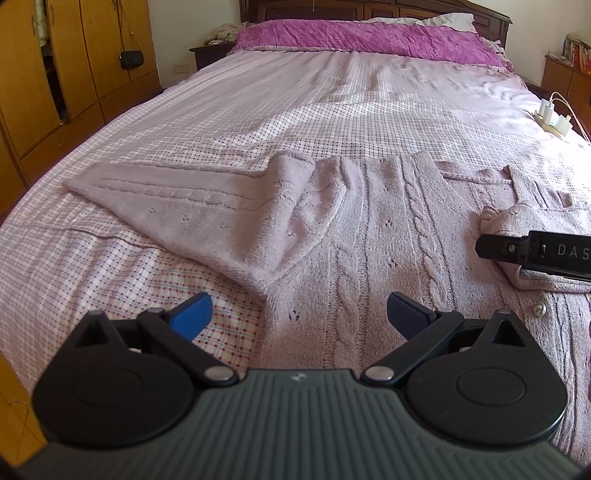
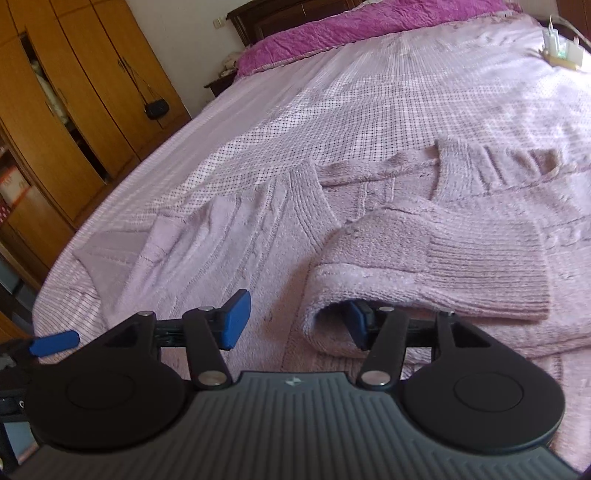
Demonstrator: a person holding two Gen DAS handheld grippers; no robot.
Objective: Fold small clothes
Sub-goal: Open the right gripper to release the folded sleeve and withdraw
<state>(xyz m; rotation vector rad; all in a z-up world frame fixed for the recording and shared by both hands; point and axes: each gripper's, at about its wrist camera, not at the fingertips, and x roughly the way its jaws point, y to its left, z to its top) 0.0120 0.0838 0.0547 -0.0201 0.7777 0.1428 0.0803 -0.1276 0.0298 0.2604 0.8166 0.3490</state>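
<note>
Nearest in the left wrist view, the left gripper [image 1: 299, 317] hangs low over the bed with its blue-padded fingers [image 1: 192, 314] spread wide apart and nothing between them. Its left pad sits above bare sheet, its right pad above knit.

The right gripper [image 2: 295, 321] also has its jaws apart; its right fingertip lies tucked under the rolled edge of a folded-over sleeve [image 2: 436, 266] at about 1 o'clock, though the cloth hides whether it presses on anything. In the left view this gripper enters from 3 o'clock, resting against the bunched sleeve.

Just beyond lies the pale lilac cable-knit cardigan [image 1: 369, 229], spread flat across the near part of the pink-and-white checked bedsheet [image 1: 295, 110]. Its other sleeve [image 1: 166, 192] stretches out flat toward 10 o'clock, and a small button [image 1: 540, 309] shows on the front at 3 o'clock.

Farther off, a white power strip with plugged chargers [image 1: 552, 118] rests on the sheet at 2 o'clock. At 12 o'clock a crumpled magenta quilt [image 1: 369, 38] lies against the dark wooden headboard [image 1: 314, 11]. An orange-brown wooden wardrobe [image 1: 74, 74] stands at 10 o'clock with a small black bag [image 1: 130, 58] hanging on it.
</note>
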